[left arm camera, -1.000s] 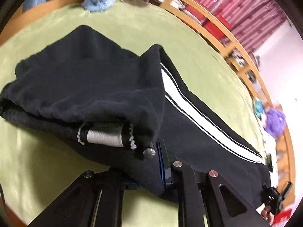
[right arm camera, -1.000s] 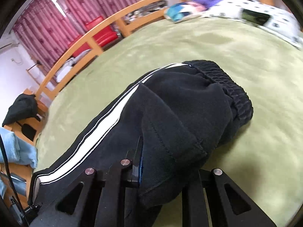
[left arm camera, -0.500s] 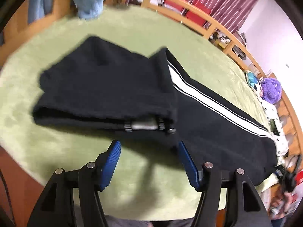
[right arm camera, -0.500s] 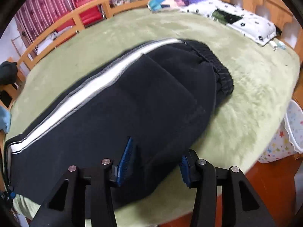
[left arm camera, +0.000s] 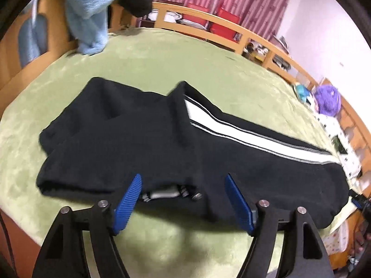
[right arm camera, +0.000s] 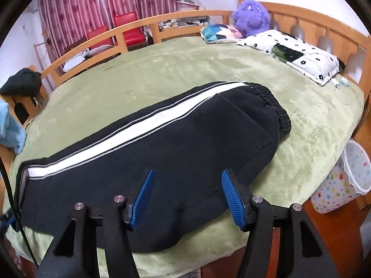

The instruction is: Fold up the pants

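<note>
Both grippers, left gripper (left arm camera: 182, 200) and right gripper (right arm camera: 186, 198), are opening, empty, above the near bed edge; next, regrip the black white-striped fleece pants (left arm camera: 143, 143) squarely.

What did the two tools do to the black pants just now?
Both let go. The left tool and right tool were pinching the pants; now their jaws are opening, pulled back, nothing between them. The pants stayed folded on the green blanket.

Purple plush toy (right arm camera: 251, 16), floral pillow (right arm camera: 294, 53), red chairs (right arm camera: 128, 26)
</note>
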A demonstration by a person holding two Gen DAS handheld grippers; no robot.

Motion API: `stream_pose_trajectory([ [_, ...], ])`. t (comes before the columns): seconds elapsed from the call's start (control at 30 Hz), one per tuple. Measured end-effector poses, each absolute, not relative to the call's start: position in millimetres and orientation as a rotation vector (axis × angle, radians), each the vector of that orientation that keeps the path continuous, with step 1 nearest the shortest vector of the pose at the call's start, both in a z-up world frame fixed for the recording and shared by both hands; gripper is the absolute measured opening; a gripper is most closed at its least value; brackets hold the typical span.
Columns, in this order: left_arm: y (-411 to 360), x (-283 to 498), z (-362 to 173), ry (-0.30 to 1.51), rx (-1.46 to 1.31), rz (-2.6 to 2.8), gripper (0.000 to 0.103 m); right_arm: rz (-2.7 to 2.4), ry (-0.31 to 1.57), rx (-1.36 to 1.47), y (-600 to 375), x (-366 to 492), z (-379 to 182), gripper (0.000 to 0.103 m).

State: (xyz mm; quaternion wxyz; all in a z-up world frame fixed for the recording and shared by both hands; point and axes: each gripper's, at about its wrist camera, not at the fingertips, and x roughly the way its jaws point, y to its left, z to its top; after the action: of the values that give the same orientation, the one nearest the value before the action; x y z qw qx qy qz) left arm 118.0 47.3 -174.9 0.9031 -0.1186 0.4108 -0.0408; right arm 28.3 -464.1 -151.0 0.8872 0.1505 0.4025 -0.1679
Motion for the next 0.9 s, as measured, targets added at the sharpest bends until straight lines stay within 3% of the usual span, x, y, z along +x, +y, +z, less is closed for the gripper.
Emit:
stream_pose_trajectory([
  [0.13,37,124,-186,0.845,-0.123,0.005,0.073,-0.347,0.882,0.336,-464,38,-157,0.06],
  [0.27,51,130,-185,0.848,-0.165,-0.034,0.03,-0.35,0.894,0.319,-453,53,-155,0.06],
  [0.37,63,132,-173,0.817,-0.196,-0.064,0.017,-0.336,0.911,0.294,-438,69,-155,0.06],
  [0.9,176,222,-110,0.637,-0.314,0.13,0.015,-0.382,0.921,0.304,-413,78,-150,0.059],
])
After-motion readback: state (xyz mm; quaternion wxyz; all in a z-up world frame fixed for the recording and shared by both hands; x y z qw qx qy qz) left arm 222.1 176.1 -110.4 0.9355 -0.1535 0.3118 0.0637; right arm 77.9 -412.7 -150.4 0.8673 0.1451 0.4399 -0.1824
